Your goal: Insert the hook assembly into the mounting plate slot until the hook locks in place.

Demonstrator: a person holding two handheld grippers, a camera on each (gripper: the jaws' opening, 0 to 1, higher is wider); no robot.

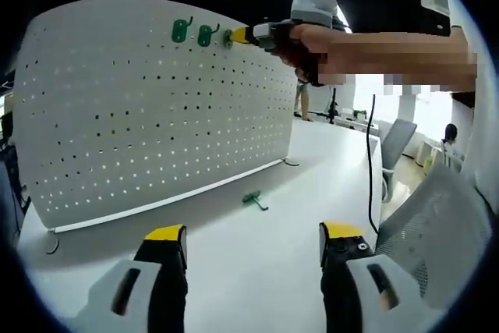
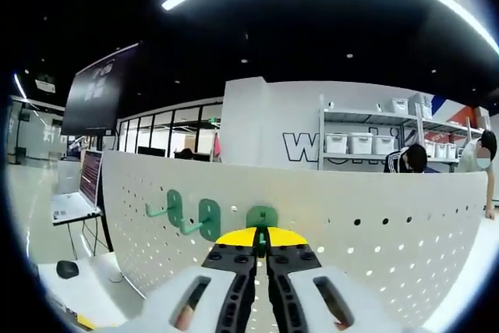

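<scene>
In the left gripper view, a white pegboard [image 1: 156, 107] stands upright on a white table [image 1: 257, 255], serving as the mounting plate so hooks can be pushed in from the front. Two green hooks [image 1: 193, 33] already sit in its top row, and just beside them the right gripper [image 1: 240, 35] presses a third green hook [image 1: 231, 37] against the board, a person's hand [image 1: 312, 48] wrapped around the tool to steady the push. A spare green hook [image 1: 253, 199] lies flat on the table near the board's foot, within reach for a later turn. The left gripper [image 1: 253, 243] hangs low over the table, well apart from the board, its yellow-tipped jaws spread wide and holding nothing, apparently kept back so the work remains in sight. In the right gripper view, the right gripper [image 2: 262, 241] has its jaws pinched together on the stem of the third hook [image 2: 262, 217], whose green backplate meets the pegboard [image 2: 374, 232] just beside the two mounted hooks [image 2: 191, 214]. Whether it has locked cannot be told.
</scene>
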